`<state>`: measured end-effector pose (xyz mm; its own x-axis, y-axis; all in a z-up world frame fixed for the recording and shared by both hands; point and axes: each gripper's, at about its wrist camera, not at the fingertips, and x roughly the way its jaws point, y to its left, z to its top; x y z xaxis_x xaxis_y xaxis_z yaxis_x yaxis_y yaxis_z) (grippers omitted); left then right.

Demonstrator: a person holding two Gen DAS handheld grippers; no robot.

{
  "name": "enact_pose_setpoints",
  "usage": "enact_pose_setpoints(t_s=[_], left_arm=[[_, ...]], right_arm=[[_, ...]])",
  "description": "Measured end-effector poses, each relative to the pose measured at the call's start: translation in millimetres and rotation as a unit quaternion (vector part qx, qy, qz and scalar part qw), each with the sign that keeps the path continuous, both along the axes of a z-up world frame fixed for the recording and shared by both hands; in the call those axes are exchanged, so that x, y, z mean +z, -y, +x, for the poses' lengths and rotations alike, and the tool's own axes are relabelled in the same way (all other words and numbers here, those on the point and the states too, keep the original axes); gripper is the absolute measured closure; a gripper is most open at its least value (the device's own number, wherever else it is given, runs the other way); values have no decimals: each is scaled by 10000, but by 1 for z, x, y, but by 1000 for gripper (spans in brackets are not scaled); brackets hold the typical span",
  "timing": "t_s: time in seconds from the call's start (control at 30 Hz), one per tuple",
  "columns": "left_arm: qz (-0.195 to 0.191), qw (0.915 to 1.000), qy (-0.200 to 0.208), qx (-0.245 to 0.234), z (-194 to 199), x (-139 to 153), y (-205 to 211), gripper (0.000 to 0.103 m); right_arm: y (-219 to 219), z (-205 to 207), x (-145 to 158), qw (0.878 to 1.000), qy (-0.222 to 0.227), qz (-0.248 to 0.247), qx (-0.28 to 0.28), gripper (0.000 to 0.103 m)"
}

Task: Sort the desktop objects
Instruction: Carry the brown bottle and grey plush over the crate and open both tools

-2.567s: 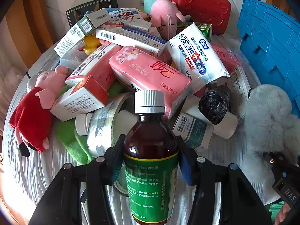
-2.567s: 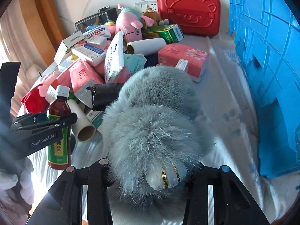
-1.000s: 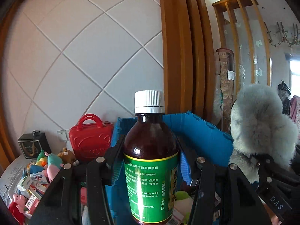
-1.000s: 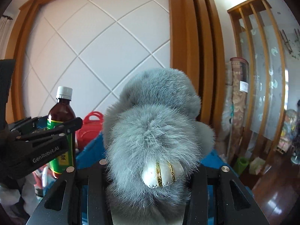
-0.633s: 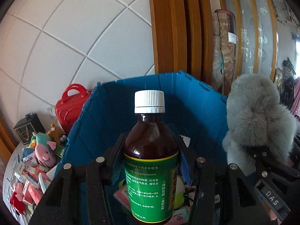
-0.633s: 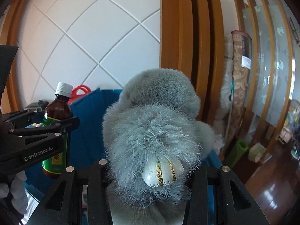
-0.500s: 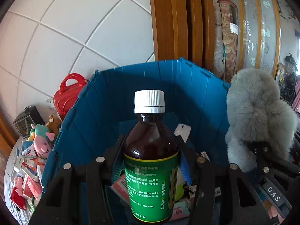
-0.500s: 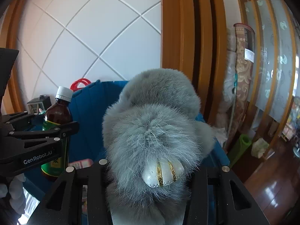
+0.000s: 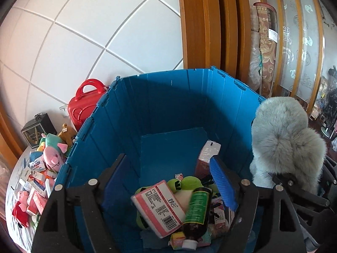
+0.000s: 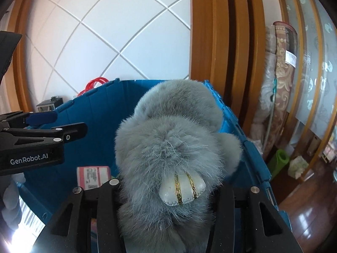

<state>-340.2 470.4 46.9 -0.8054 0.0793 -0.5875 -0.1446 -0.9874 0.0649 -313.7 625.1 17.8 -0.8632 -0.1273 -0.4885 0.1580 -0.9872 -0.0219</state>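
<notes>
My left gripper (image 9: pixel 168 181) is open and empty above the blue crate (image 9: pixel 168 97). The brown syrup bottle (image 9: pixel 194 217) with a green label lies cap-down inside the crate, on a pink tissue pack (image 9: pixel 158 206) and a green plush (image 9: pixel 187 182). My right gripper (image 10: pixel 168 191) is shut on the grey fluffy plush toy (image 10: pixel 168 143) and holds it over the crate (image 10: pixel 101 109), at its right side. The plush also shows at the right of the left wrist view (image 9: pixel 284 143). The left gripper shows at the left of the right wrist view (image 10: pixel 52 126).
The table at the left holds a pile of boxes and pink pig plushes (image 9: pixel 52 154), a red toy case (image 9: pixel 84 103) and a small black clock (image 9: pixel 35 130). A wooden frame (image 9: pixel 202 25) and rolled rugs (image 9: pixel 265 48) stand behind the crate.
My left gripper has opened and the syrup bottle has dropped into the crate. Both grippers have tilted down over the crate. The right gripper still holds the grey plush.
</notes>
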Motion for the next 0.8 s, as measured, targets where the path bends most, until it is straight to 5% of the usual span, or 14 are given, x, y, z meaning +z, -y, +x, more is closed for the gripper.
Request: enact_pose_setpoints(t_s=[0.17,0.33,0.8], left_arm=[[46,10000,2,61,-1,0,2,24],[133,9999,28,59,-2,0,4,24],[509,9985,-168,97,2,2,14,24]], right_arm=[[-1,1,1,10000,-68,-67,-1,42],[3,6,2,9998,-210,-58,21,7],[3,8,3,9994,-300,-100,-114,0]])
